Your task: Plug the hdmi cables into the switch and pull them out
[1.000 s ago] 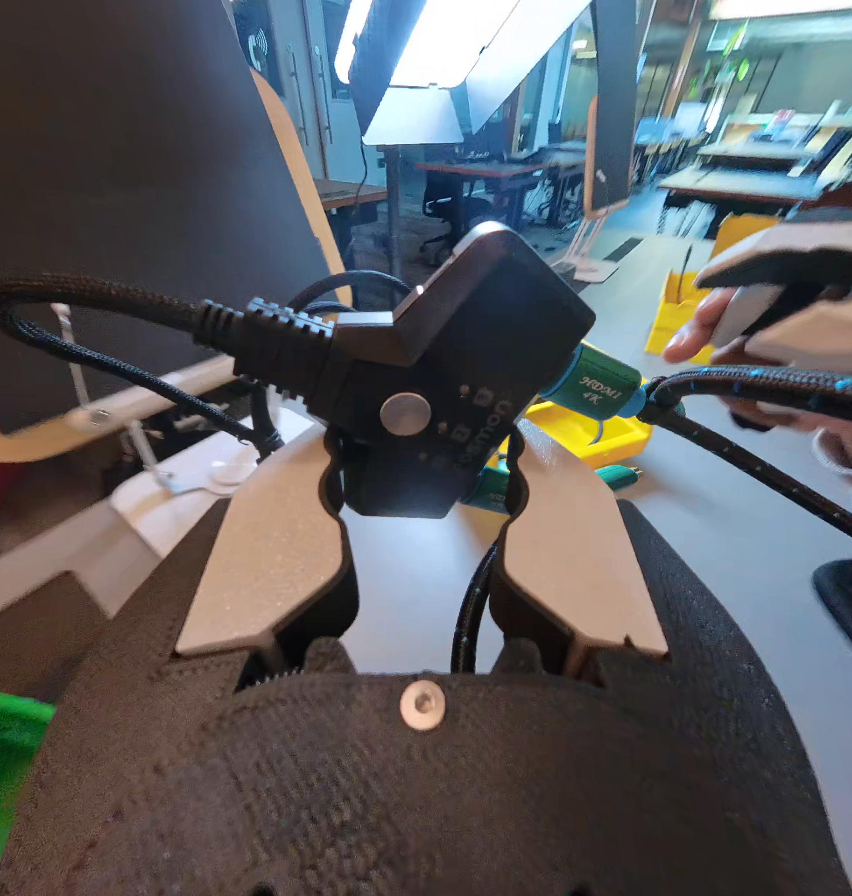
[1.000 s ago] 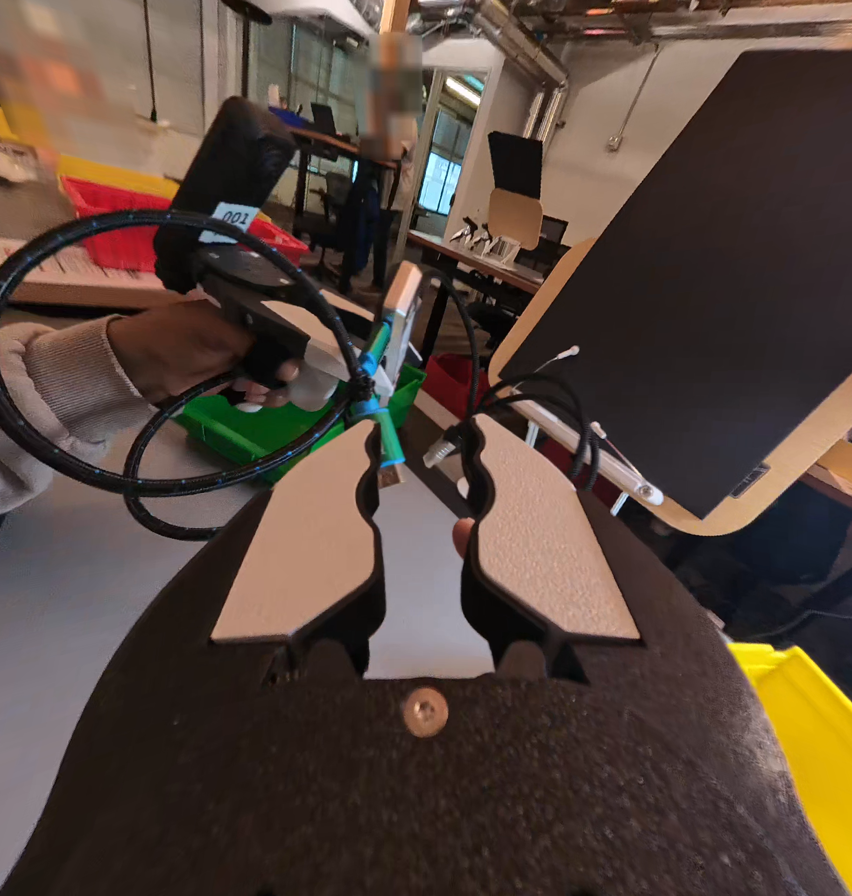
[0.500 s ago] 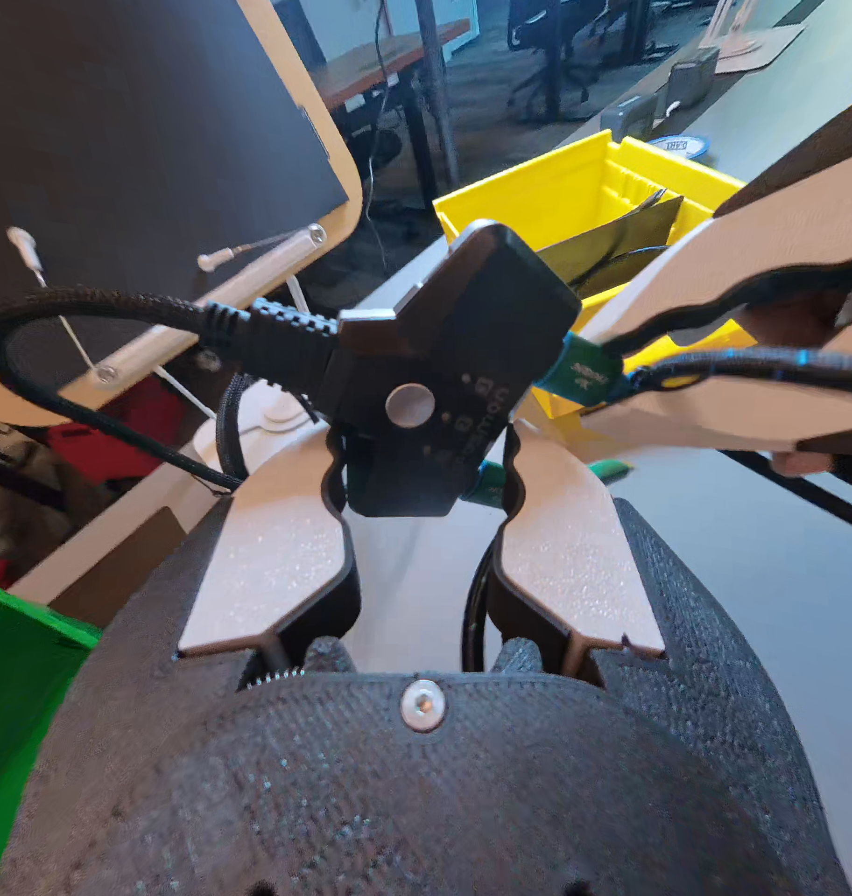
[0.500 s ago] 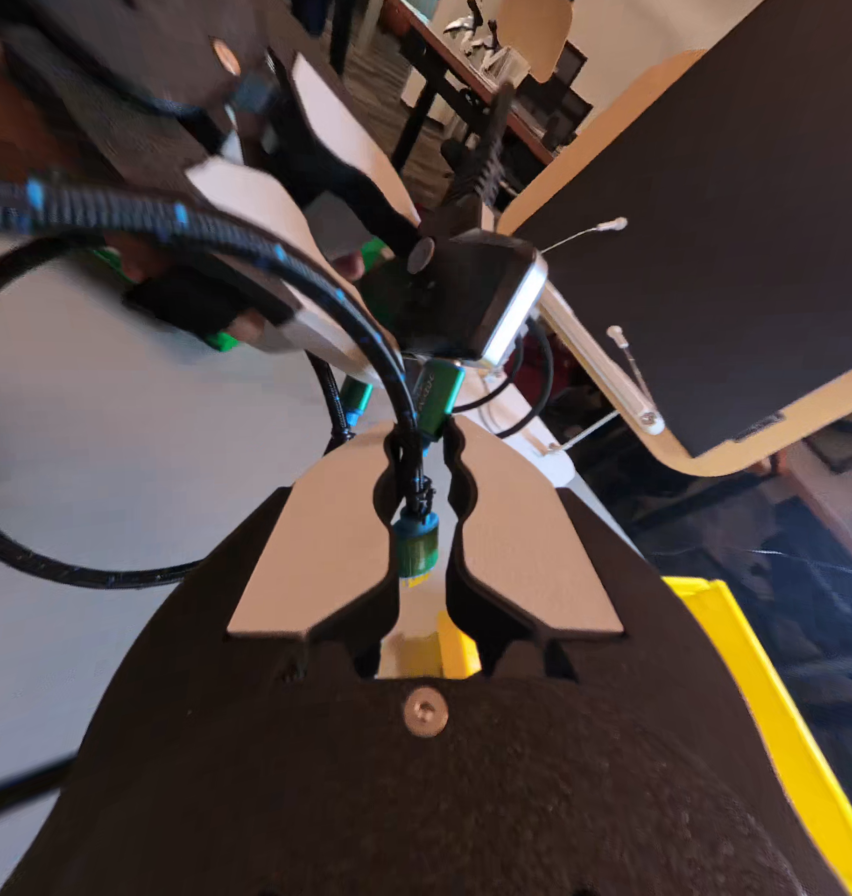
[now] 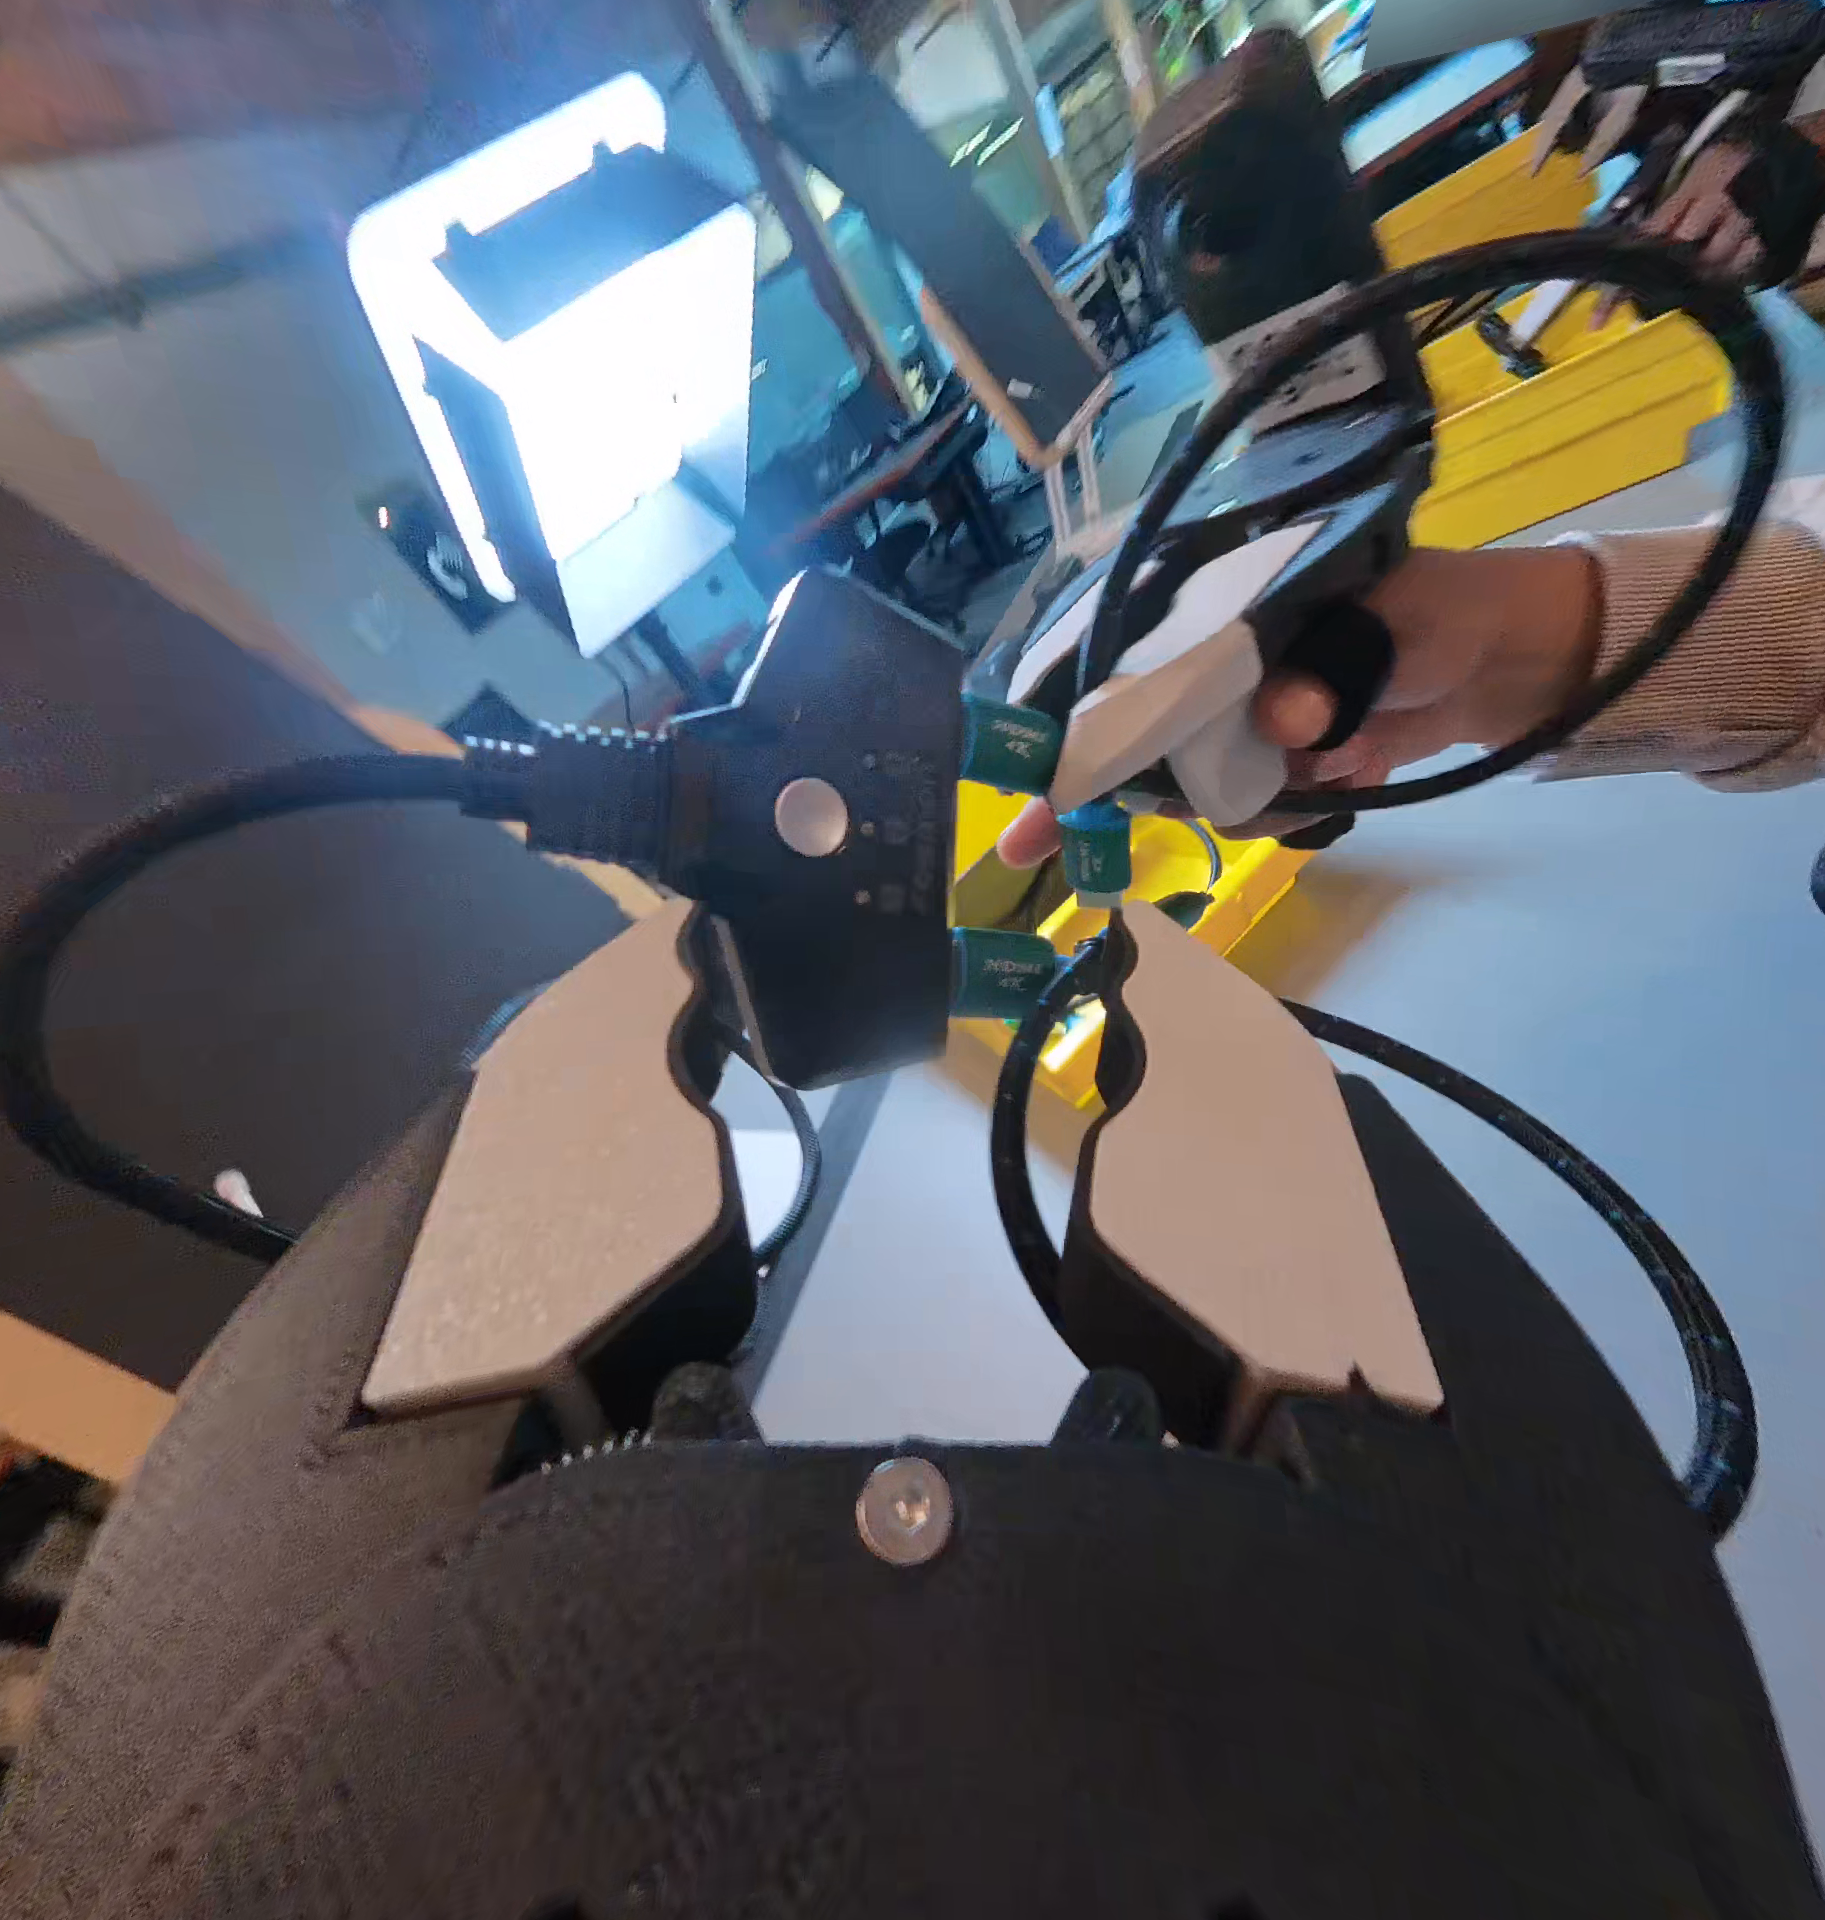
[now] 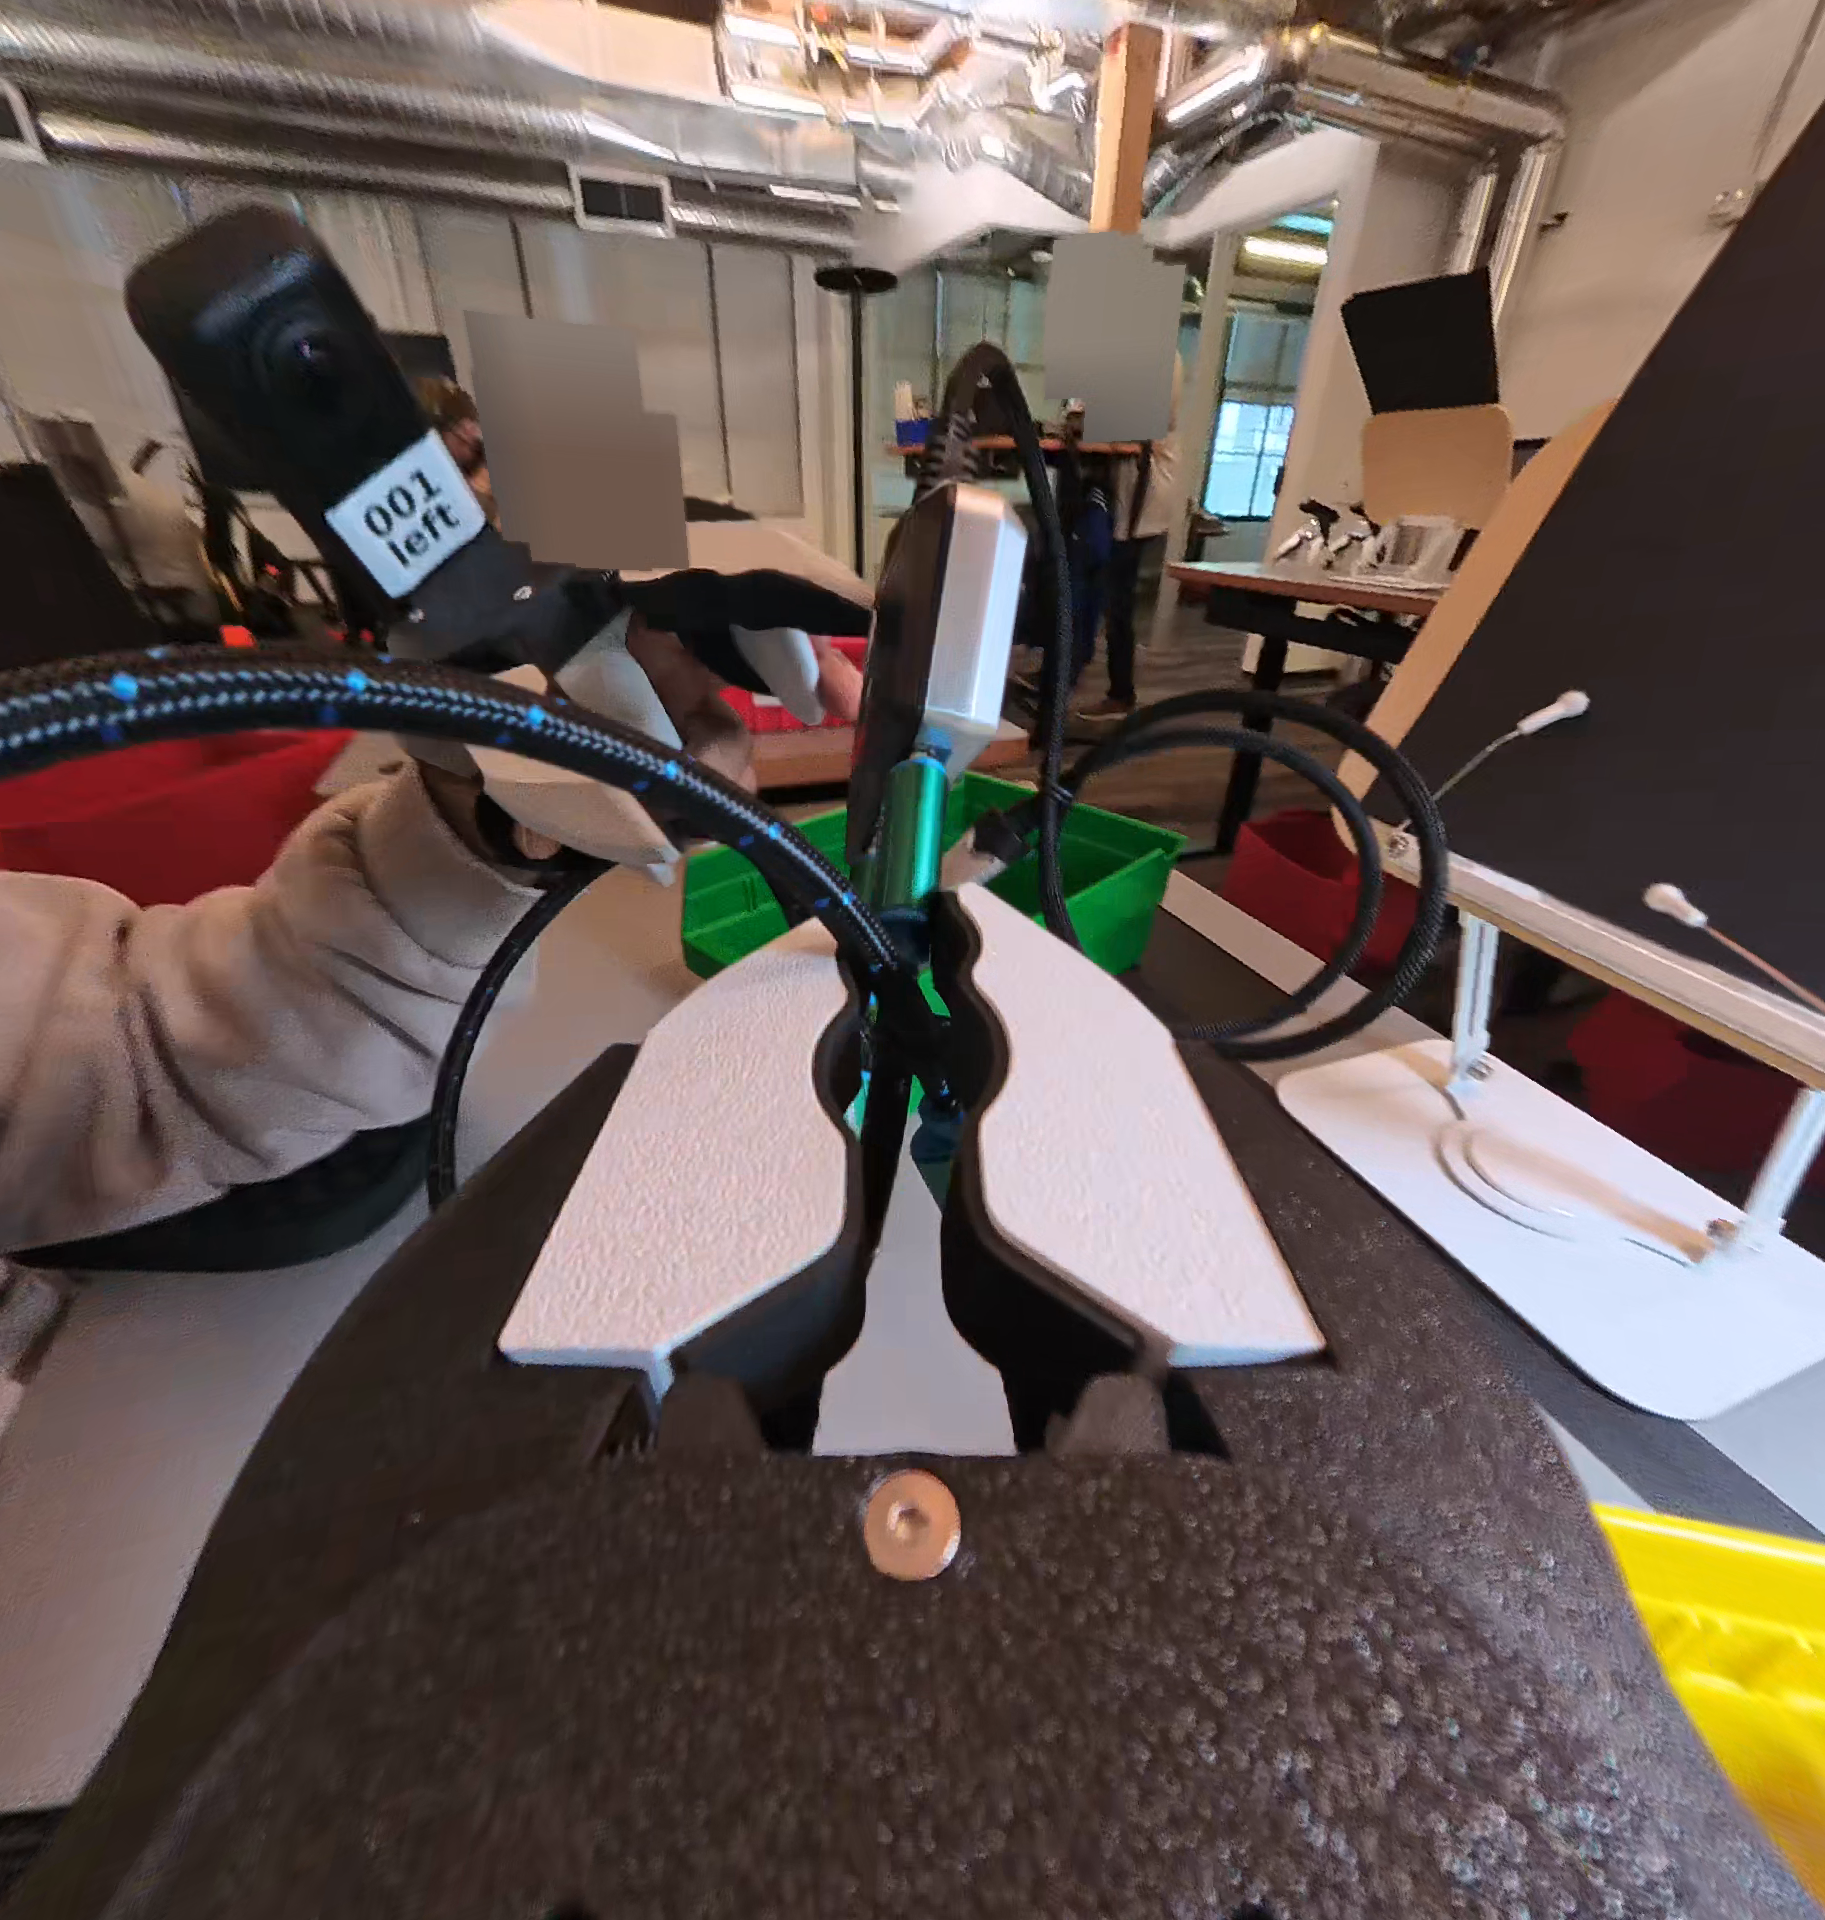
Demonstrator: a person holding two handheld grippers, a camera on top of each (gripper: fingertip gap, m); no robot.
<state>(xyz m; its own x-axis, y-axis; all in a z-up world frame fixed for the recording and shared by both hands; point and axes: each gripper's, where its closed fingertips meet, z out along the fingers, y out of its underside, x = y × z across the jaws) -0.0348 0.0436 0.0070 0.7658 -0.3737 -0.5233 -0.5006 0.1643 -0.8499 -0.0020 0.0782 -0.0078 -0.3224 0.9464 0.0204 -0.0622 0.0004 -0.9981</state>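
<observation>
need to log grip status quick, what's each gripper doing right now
Left gripper: shut on the black plastic hdmi switch box.
Right gripper: shut on the black braided cable, just behind its green metal plug.

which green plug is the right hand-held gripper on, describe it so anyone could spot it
Find the black switch in the left hand-held gripper. Two green plugs sit in its side. It is the upper plug, beside the right hand-held gripper; the lower plug has none by it.
</observation>
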